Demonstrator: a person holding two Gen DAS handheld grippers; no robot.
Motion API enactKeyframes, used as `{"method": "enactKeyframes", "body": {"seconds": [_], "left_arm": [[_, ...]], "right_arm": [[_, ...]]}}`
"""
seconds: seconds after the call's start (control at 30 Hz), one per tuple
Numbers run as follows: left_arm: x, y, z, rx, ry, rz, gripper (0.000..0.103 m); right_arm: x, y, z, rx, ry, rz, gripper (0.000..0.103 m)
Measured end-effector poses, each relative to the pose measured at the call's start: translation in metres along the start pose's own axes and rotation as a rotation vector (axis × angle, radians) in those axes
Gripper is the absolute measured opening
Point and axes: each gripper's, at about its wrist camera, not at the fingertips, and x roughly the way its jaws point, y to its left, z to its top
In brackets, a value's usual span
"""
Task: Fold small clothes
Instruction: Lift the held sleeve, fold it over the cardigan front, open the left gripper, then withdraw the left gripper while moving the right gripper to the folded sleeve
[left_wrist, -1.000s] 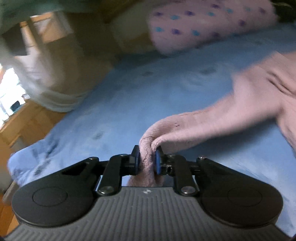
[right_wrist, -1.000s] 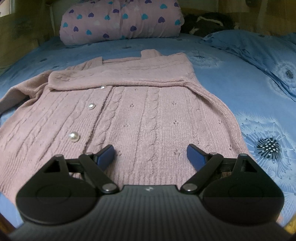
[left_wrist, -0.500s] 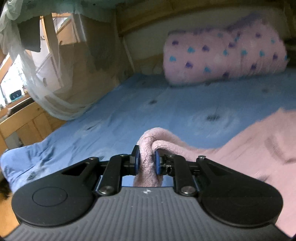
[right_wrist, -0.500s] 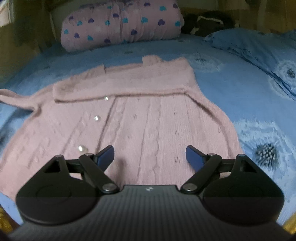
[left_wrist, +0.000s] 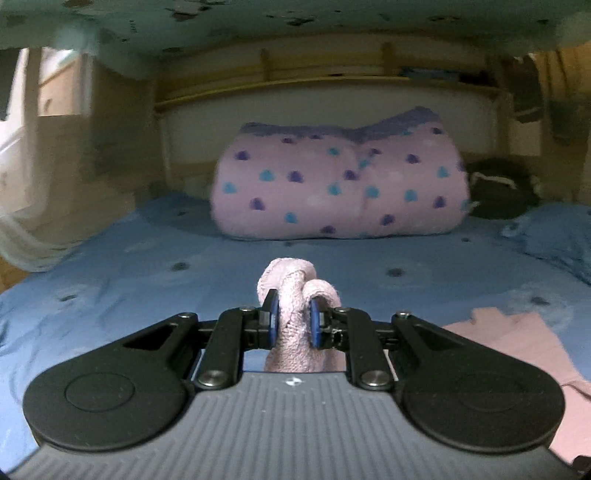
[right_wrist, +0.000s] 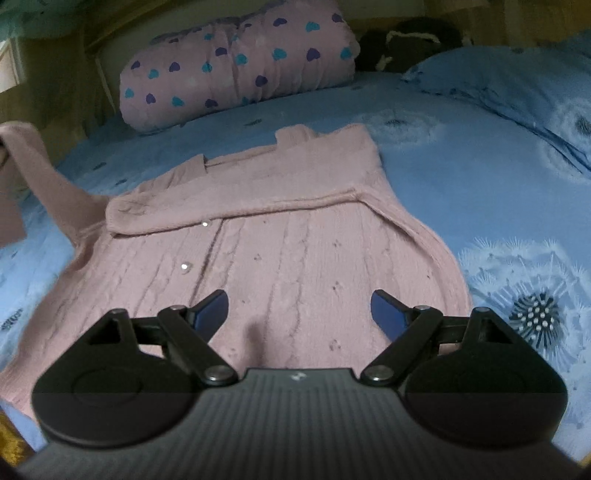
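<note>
Over the blue bedsheet (right_wrist: 436, 177), the left gripper (left_wrist: 292, 322) is clamped on the cuff of a pink sleeve (left_wrist: 291, 295), held up off the sheet; in the right wrist view that sleeve (right_wrist: 48, 177) rises toward the frame's left edge. The right gripper (right_wrist: 299, 310) hovers with its jaws spread wide and nothing between them, above the lower part of the pink knitted cardigan (right_wrist: 295, 258). The cardigan lies flat on the sheet, its other sleeve (right_wrist: 229, 206) folded across the chest. Beyond the cardigan a heart-print bundle (right_wrist: 236, 62) rests at the head of the sheet.
</note>
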Motion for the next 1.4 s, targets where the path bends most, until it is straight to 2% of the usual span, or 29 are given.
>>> {"method": "enactKeyframes", "body": {"seconds": [0.2, 0.33, 0.47, 0.5, 0.6, 0.67, 0.77, 0.9, 1.1, 1.17, 1.27, 1.4], "left_arm": [[0.031, -0.067, -0.016, 0.006, 0.093, -0.103, 0.02], [0.052, -0.105, -0.042, 0.052, 0.16, -0.125, 0.02], [0.072, -0.126, -0.068, 0.073, 0.247, -0.147, 0.022], [0.076, -0.13, -0.074, 0.084, 0.274, -0.155, 0.023], [0.086, -0.136, -0.084, 0.096, 0.341, -0.183, 0.036], [0.087, -0.134, -0.087, 0.08, 0.366, -0.202, 0.057], [0.08, -0.127, -0.09, 0.044, 0.386, -0.215, 0.075], [0.061, -0.11, -0.086, 0.0, 0.396, -0.225, 0.079], [0.026, -0.07, -0.064, -0.042, 0.336, -0.201, 0.086], [0.019, -0.057, -0.061, -0.033, 0.33, -0.166, 0.089], [0.02, -0.04, -0.066, 0.007, 0.33, -0.072, 0.09], [0.028, -0.019, -0.077, 0.037, 0.357, 0.0, 0.09]], "right_arm": [[0.003, -0.022, -0.006, 0.082, -0.017, -0.013, 0.085], [0.003, -0.025, -0.005, 0.108, -0.022, 0.004, 0.085], [0.003, -0.024, -0.005, 0.092, -0.017, 0.005, 0.085], [0.003, -0.023, -0.006, 0.085, -0.015, 0.003, 0.085], [0.003, -0.022, -0.006, 0.073, -0.009, -0.001, 0.085], [0.003, -0.022, -0.006, 0.068, -0.006, -0.004, 0.085], [0.005, -0.02, -0.006, 0.051, -0.001, -0.013, 0.085], [0.006, -0.017, -0.006, 0.035, 0.0, -0.023, 0.085], [0.008, -0.012, -0.009, 0.008, -0.008, -0.045, 0.085], [0.008, -0.012, -0.011, 0.002, -0.013, -0.048, 0.085], [0.008, -0.011, -0.013, 0.002, -0.018, -0.048, 0.085], [0.004, -0.011, -0.009, 0.028, -0.004, -0.056, 0.086]]}}
